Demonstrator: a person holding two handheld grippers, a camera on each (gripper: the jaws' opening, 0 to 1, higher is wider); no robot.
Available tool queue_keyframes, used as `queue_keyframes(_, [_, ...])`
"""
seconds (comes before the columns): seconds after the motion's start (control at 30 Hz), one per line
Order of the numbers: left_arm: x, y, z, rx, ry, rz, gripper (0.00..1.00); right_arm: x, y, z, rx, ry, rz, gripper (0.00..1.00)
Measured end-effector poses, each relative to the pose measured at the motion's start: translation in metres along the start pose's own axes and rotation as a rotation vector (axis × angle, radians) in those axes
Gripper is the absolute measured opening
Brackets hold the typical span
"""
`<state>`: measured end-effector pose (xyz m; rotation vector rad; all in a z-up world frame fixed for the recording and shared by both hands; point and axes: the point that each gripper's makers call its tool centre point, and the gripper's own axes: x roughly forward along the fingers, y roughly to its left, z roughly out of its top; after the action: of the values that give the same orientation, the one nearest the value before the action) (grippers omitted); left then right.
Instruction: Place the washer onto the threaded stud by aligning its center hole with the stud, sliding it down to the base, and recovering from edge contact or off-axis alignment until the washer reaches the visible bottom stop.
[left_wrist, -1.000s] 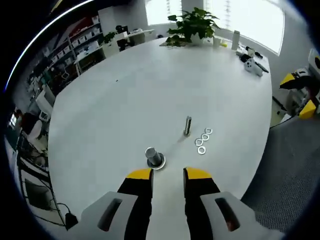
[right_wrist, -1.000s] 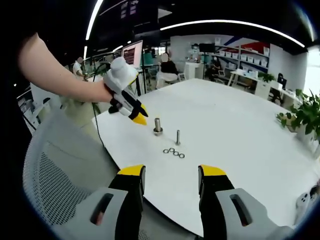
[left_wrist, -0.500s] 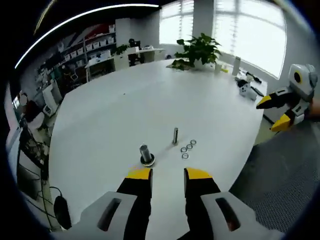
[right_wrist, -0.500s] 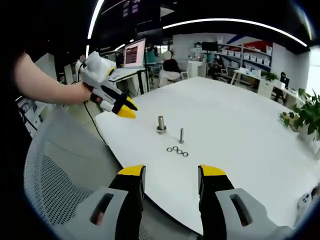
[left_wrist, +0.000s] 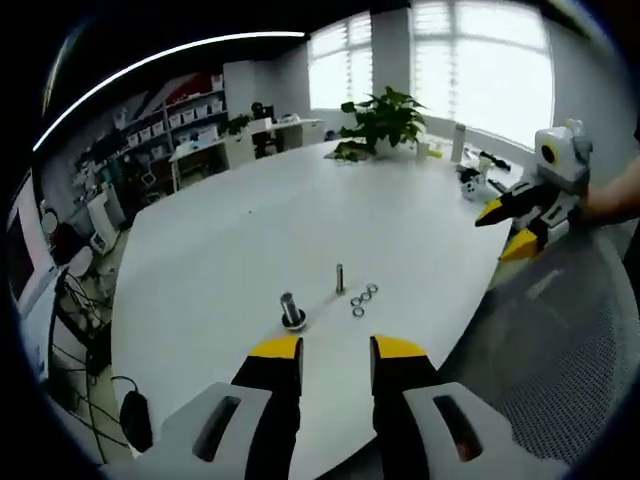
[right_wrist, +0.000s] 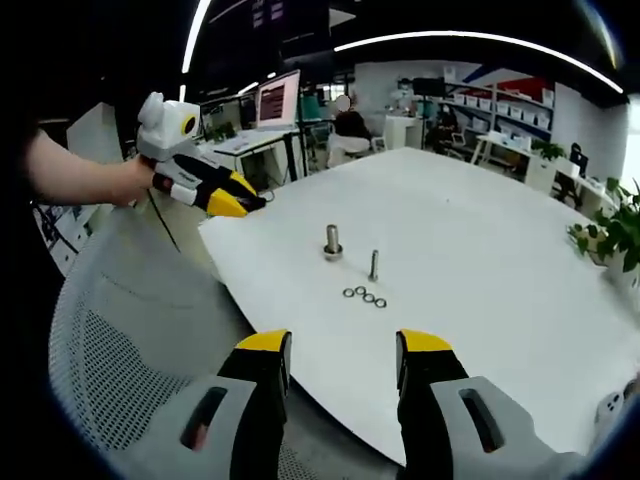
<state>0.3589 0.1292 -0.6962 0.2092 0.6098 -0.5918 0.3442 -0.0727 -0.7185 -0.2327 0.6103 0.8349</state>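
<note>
Washers, stud threads: too small.

Bright window glare washes the far side; ceiling strip lights curve with fisheye distortion; edges soft.

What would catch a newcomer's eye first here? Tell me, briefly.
The big white table, bare but for a small cluster near its edge: a thin threaded stud, a thicker bolt beside it, and a row of washers in front. Both yellow-tipped grippers, left gripper and right gripper, hover open off the table.
</note>
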Motion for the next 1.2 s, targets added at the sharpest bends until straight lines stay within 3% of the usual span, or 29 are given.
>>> queue_keyframes(0.37, [-0.015,-0.004,-0.012,-0.093,-0.060,0.006,0.25,0.001,0.003,-0.005,0.007,0.022,0.013,0.44])
queue_keyframes(0.6, [-0.010,-0.014,-0.014,-0.001,-0.044,-0.001,0.24,0.002,0.009,-0.007,0.002,0.034,0.038,0.44])
queue_keyframes(0.7, [-0.011,-0.010,-0.016,-0.012,-0.048,0.002,0.23,0.003,0.009,-0.008,0.013,0.038,0.041,0.44])
queue_keyframes(0.8, [-0.016,-0.005,-0.011,-0.072,-0.092,0.001,0.23,0.004,0.012,-0.006,-0.009,0.036,0.047,0.44])
queue_keyframes(0.9, [-0.016,-0.002,-0.013,-0.109,-0.092,0.000,0.24,0.004,0.015,-0.007,-0.012,0.039,0.058,0.44])
queue_keyframes(1.2, [-0.019,0.004,-0.011,-0.115,-0.112,0.026,0.25,0.002,0.015,-0.003,-0.026,0.021,0.053,0.44])
